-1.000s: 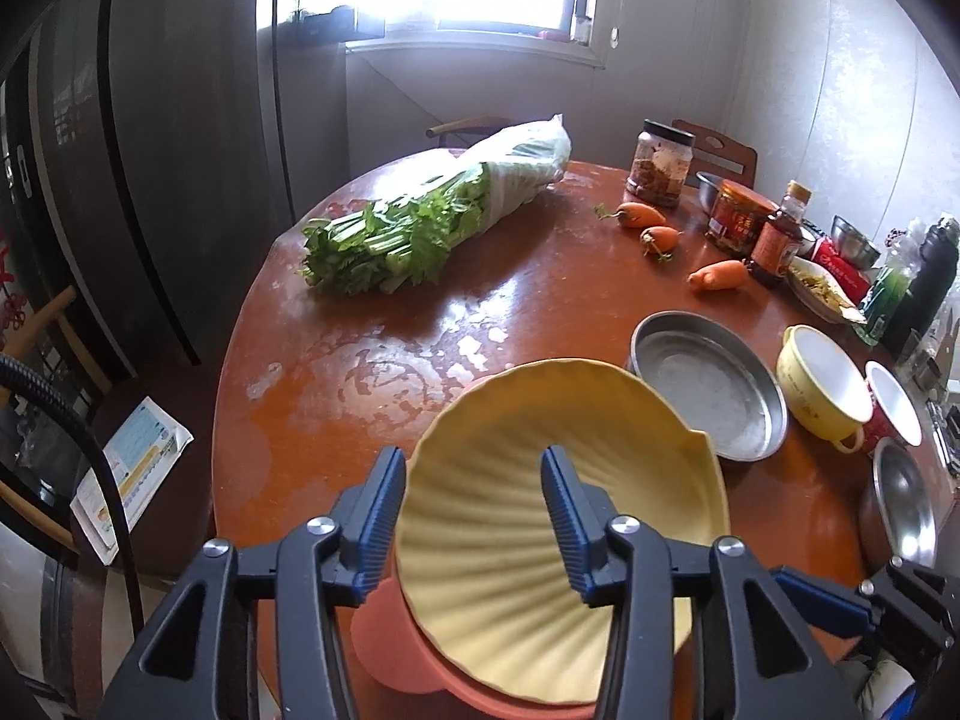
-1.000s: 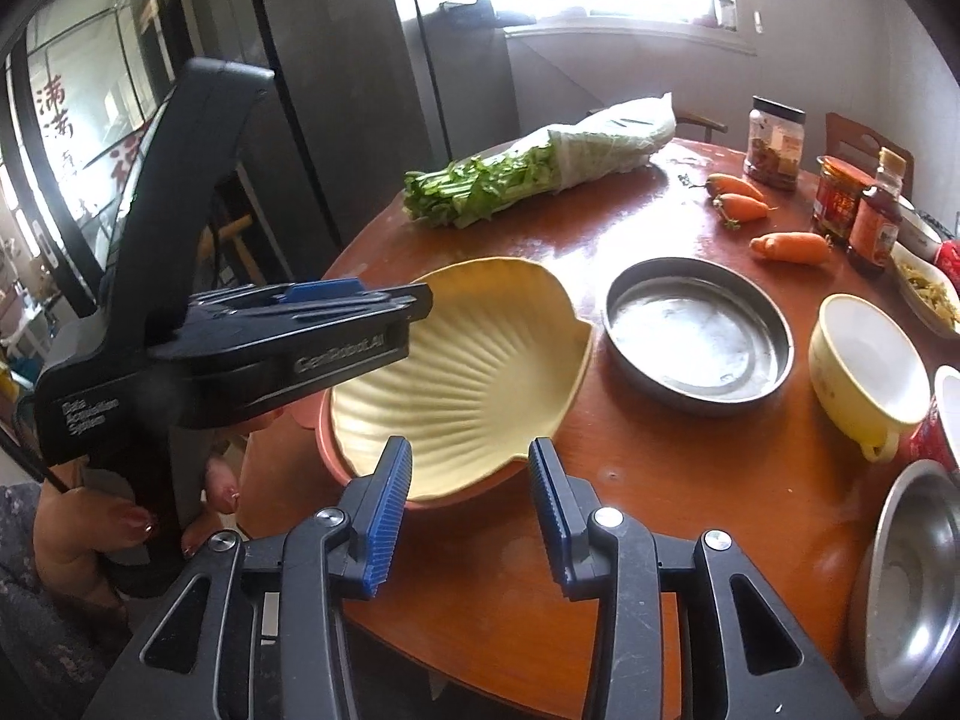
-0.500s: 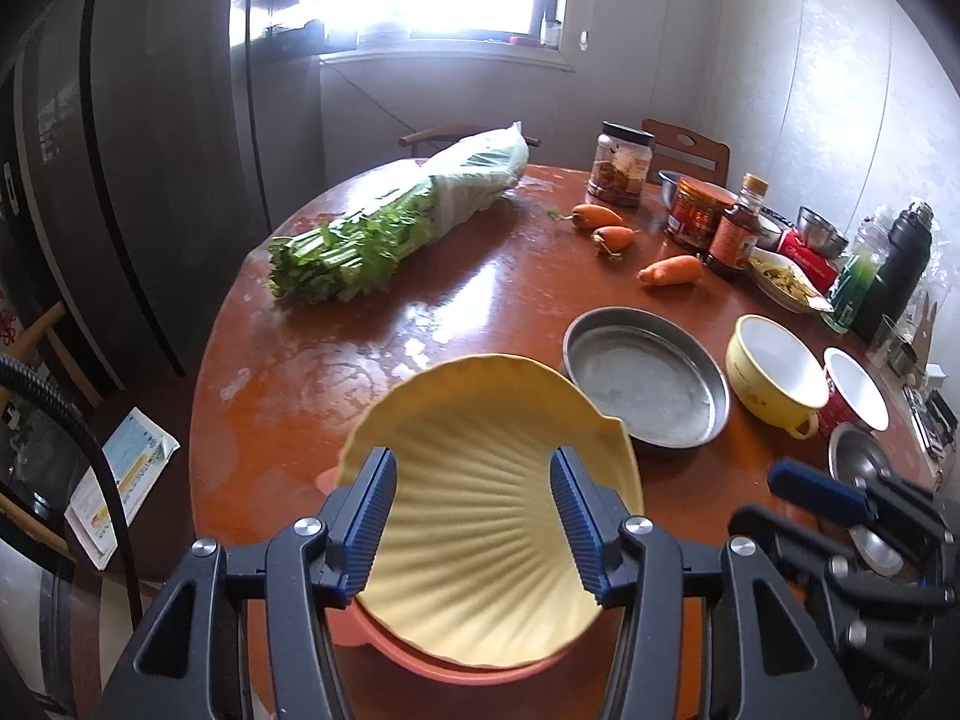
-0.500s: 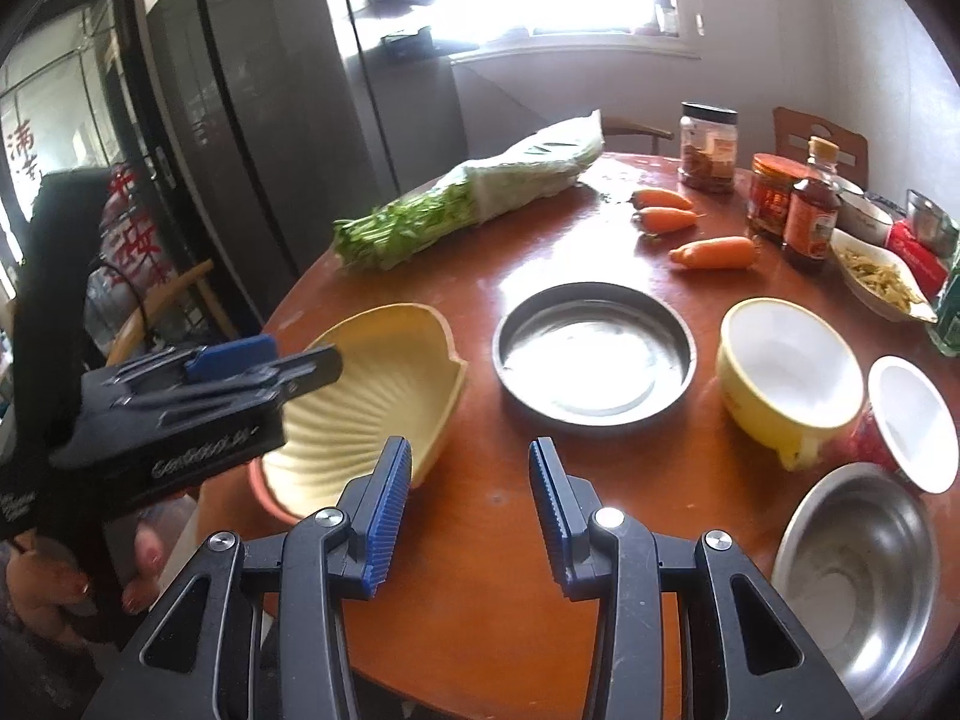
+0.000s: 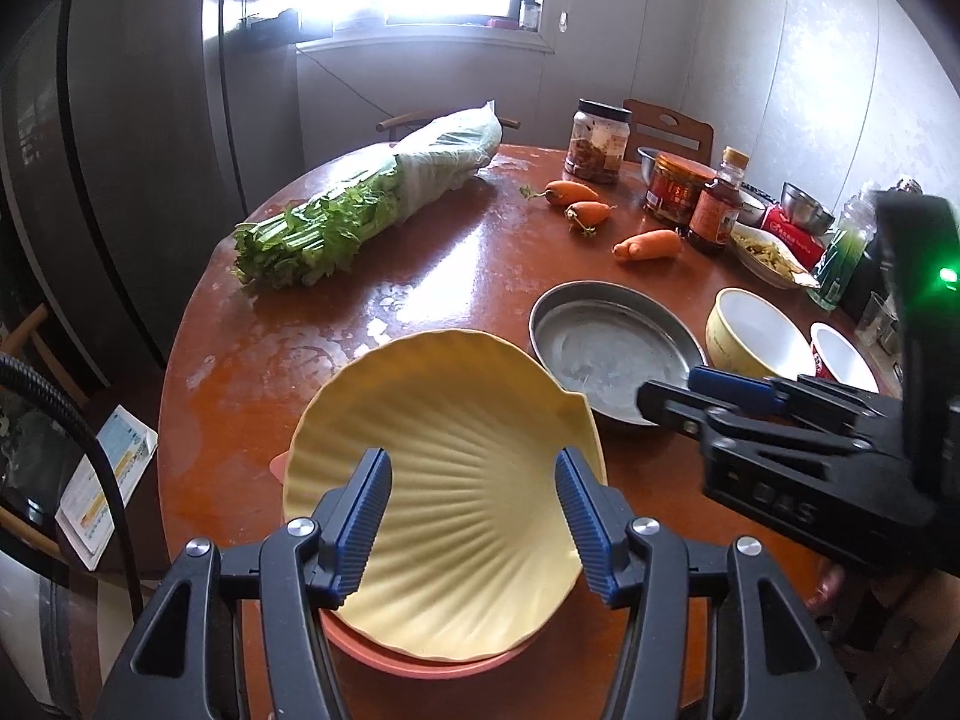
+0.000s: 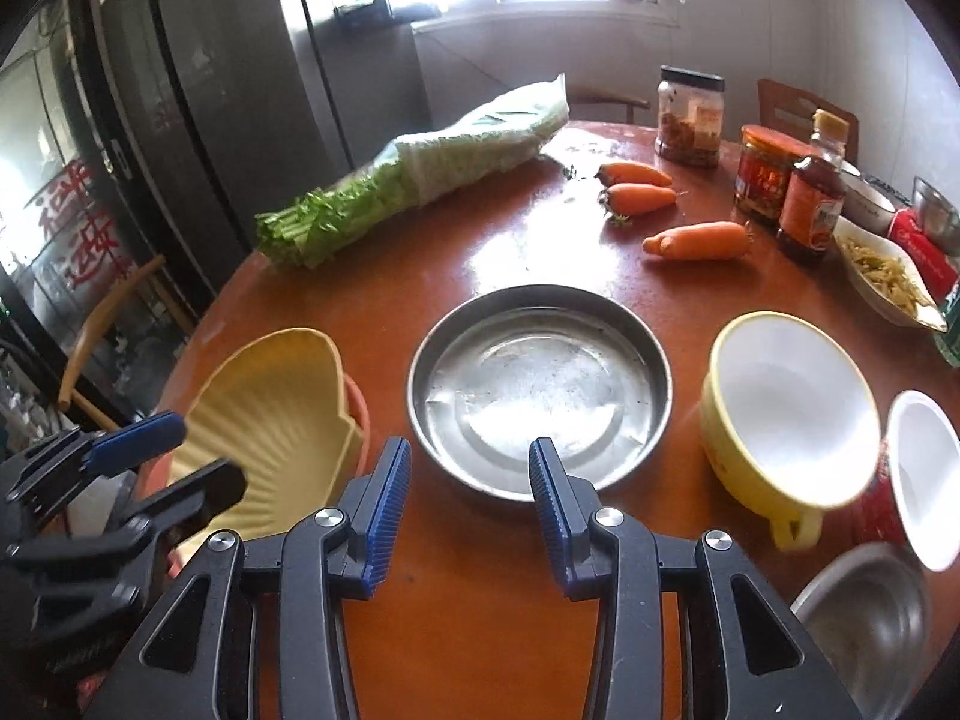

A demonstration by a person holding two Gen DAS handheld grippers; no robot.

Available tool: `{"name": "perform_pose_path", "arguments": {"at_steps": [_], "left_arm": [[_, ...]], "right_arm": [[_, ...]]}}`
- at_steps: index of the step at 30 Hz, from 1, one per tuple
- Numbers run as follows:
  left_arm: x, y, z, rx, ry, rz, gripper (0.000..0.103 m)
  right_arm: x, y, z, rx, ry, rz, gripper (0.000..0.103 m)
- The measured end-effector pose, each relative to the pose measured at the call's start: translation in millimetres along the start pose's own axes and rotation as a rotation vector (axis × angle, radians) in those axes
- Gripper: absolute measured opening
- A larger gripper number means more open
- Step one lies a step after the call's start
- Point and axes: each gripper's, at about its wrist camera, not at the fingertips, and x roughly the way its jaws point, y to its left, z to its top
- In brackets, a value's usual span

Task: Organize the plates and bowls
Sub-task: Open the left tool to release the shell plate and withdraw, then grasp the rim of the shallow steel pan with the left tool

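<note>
Blue ribbed pads [image 5: 366,522] on the left gripper [image 5: 474,516], spread wide and holding nothing, framing the yellow shell-shaped plate [image 5: 444,468] from above. Nested on a pink plate [image 5: 420,657], rim showing at 6 o'clock beneath it, so probably the start of a stack of flat ware at the near edge of the round wooden table [image 5: 420,276].

Right gripper [image 6: 471,504] likewise spread and empty, pads aimed at the steel pan [image 6: 540,384] lying straight ahead at 12 o'clock, near its front rim but not touching. Judged the likely next piece to be taken, being closest and flat like the stacked plates.

Farther out in the right wrist view: yellow bowl [image 6: 786,414] at 3 o'clock of the pan, a red-sided cup [image 6: 918,474] just beside it, a steel bowl [image 6: 864,624] at 5 o'clock. Shell plate at 9 o'clock, well apart from the right pads, with the left gripper hovering over it.

Beyond, clear of the dishes: bagged celery [image 6: 420,180] at 11 o'clock, carrots [image 6: 696,240] and jars [image 6: 690,114] at 1 o'clock.
</note>
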Motion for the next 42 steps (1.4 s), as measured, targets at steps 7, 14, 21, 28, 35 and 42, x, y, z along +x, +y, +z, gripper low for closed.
{"name": "perform_pose_path", "arguments": {"at_steps": [7, 14, 21, 28, 35, 42], "left_arm": [[3.1, 2.7, 0.0, -0.004, 0.005, -0.007, 0.057], [1.1, -0.9, -2.6, -0.002, 0.003, -0.016, 0.057], [-10.3, -9.5, -10.4, 0.003, -0.009, -0.024, 0.057], [-20.9, -17.2, -30.7, -0.015, -0.014, -0.051, 0.057], [-27.3, -24.9, -46.8, 0.003, -0.006, -0.049, 0.057], [-38.0, -24.1, -52.6, -0.002, -0.027, -0.047, 0.057]], "right_arm": [[23.2, -2.7, -3.7, -0.015, 0.084, 0.006, 0.042], [13.3, 3.8, -20.6, -0.091, 0.114, 0.027, 0.042], [-9.6, 15.1, -47.5, -0.141, 0.144, 0.093, 0.042], [-34.9, 33.1, -80.1, -0.188, 0.146, 0.143, 0.042], [-54.9, 46.1, -106.1, -0.22, 0.13, 0.172, 0.042], [-81.9, 40.0, -113.4, -0.21, 0.064, 0.153, 0.042]]}}
